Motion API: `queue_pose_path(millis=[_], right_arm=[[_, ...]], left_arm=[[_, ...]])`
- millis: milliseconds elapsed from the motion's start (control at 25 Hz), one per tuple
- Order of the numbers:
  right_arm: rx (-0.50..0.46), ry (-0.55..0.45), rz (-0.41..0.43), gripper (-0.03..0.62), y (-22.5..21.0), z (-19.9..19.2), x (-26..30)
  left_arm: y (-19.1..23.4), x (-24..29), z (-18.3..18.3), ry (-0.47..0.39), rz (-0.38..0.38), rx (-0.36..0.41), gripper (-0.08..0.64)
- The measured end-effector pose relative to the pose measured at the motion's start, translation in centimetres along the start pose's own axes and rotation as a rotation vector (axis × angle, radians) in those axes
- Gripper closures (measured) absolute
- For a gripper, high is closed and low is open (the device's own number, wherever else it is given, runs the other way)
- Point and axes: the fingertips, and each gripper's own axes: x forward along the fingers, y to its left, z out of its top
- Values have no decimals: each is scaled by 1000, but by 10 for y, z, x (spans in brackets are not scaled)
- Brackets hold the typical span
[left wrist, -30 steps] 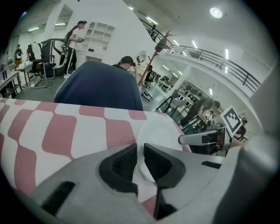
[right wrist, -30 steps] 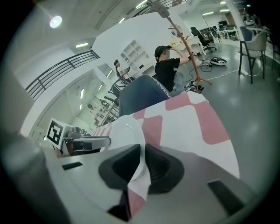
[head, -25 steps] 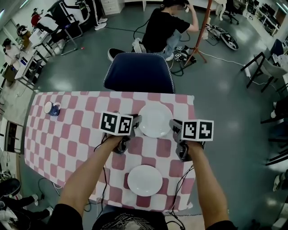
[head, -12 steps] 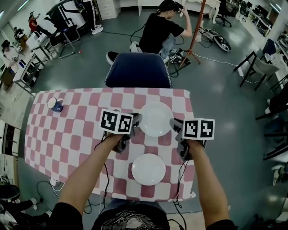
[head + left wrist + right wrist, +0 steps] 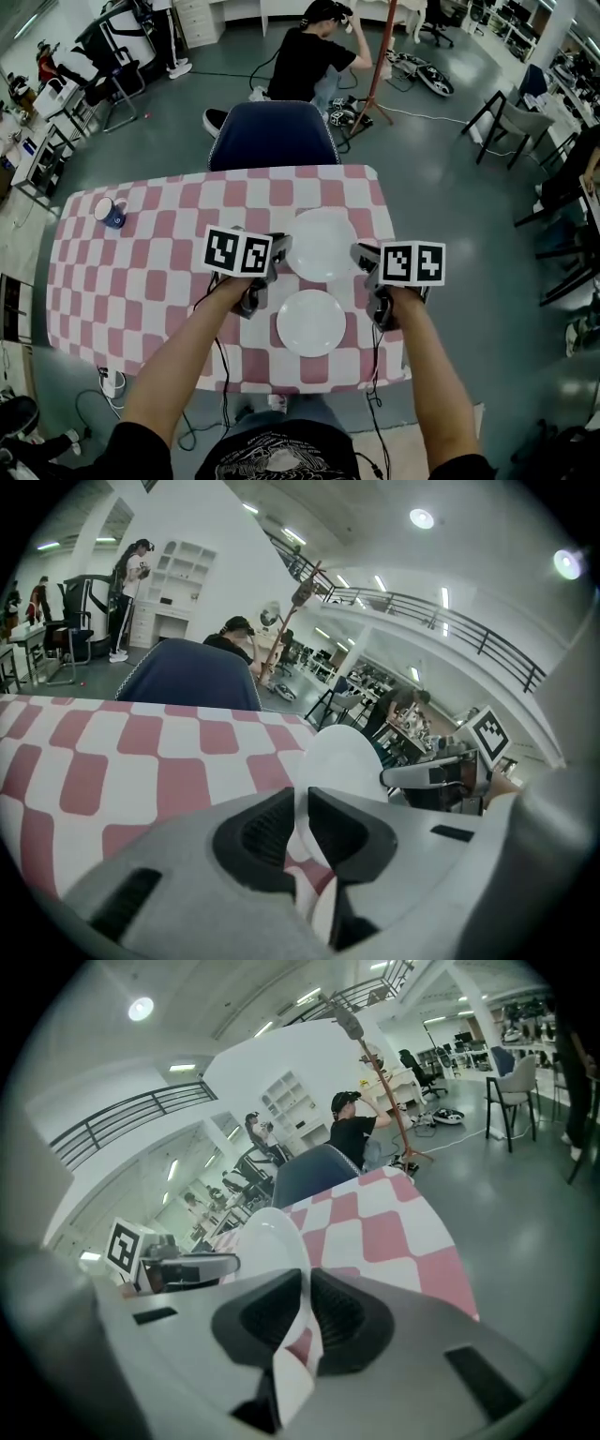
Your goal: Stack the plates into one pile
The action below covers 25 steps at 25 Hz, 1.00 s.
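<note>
Carrying step: the left gripper (image 5: 280, 249) and right gripper (image 5: 362, 255) are each clamped, jaws narrow, on the rim of one plate (image 5: 322, 246) at its 9 and 3 o'clock, seemingly clear of the checked table (image 5: 141, 272). The second plate (image 5: 311, 322) lies at its 6 o'clock. Next, I judge, comes centring it over that plate, lowering it level and letting go with both together. A second ago the plates were well apart — now they are near.
</note>
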Motion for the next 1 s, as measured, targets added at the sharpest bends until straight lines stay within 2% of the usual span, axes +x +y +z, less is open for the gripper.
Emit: queue_pose_path(millis=[320, 1000], right_arm=[[14, 11, -29, 552, 15, -51, -26], [92, 54, -50, 552, 19, -155, -40]], left_arm=[[-21, -25, -46, 15, -46, 3, 509], [-34, -42, -144, 102, -48, -17, 508]])
